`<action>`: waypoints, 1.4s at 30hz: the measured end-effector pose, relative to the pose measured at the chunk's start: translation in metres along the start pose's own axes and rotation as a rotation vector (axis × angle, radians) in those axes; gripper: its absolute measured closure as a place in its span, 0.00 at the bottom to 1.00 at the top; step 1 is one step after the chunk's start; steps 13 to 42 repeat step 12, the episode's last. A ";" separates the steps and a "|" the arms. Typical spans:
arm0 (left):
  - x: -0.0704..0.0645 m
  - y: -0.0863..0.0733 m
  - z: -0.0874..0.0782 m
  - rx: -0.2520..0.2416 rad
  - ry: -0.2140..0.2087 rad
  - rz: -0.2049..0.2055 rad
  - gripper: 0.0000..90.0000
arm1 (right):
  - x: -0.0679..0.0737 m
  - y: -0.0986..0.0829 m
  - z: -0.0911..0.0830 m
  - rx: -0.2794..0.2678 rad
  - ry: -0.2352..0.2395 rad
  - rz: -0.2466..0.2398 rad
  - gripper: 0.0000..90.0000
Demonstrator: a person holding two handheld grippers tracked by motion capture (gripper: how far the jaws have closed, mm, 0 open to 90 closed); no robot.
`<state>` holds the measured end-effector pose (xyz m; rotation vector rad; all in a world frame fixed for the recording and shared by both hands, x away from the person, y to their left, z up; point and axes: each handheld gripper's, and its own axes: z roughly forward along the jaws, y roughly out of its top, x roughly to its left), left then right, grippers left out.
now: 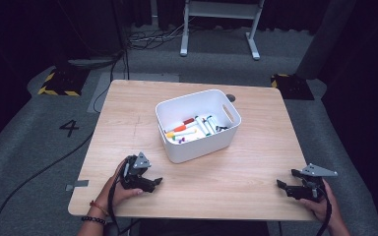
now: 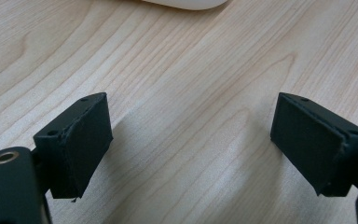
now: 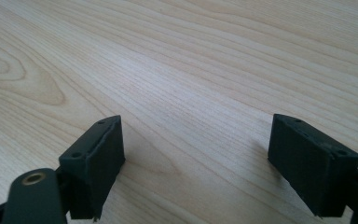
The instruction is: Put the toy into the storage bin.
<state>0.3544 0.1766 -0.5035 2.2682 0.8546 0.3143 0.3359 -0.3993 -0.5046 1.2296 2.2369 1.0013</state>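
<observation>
The left hand (image 1: 115, 189) comes in from the bottom edge, a beaded band on its wrist, and grips the left gripper (image 1: 153, 181) from behind. Its jaws point to the right and stand wide apart, with nothing between them. The right hand (image 1: 322, 204) holds the right gripper (image 1: 286, 179) low at the near right. That gripper points to the left, and its jaws are also spread wide and hold nothing.

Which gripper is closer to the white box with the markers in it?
Left. The left gripper sits on the table just in front of the white box, near its front left corner. The right gripper rests farther away, near the table's front right edge. Both are open and empty.
</observation>
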 end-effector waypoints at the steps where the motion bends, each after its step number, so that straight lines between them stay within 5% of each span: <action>1: 0.000 0.000 0.000 0.000 -0.001 0.000 0.14 | 0.000 0.000 0.000 0.001 0.000 0.000 0.21; 42: 0.000 0.000 0.000 0.002 0.000 0.001 0.14 | 0.000 0.000 0.000 0.000 0.000 0.000 0.21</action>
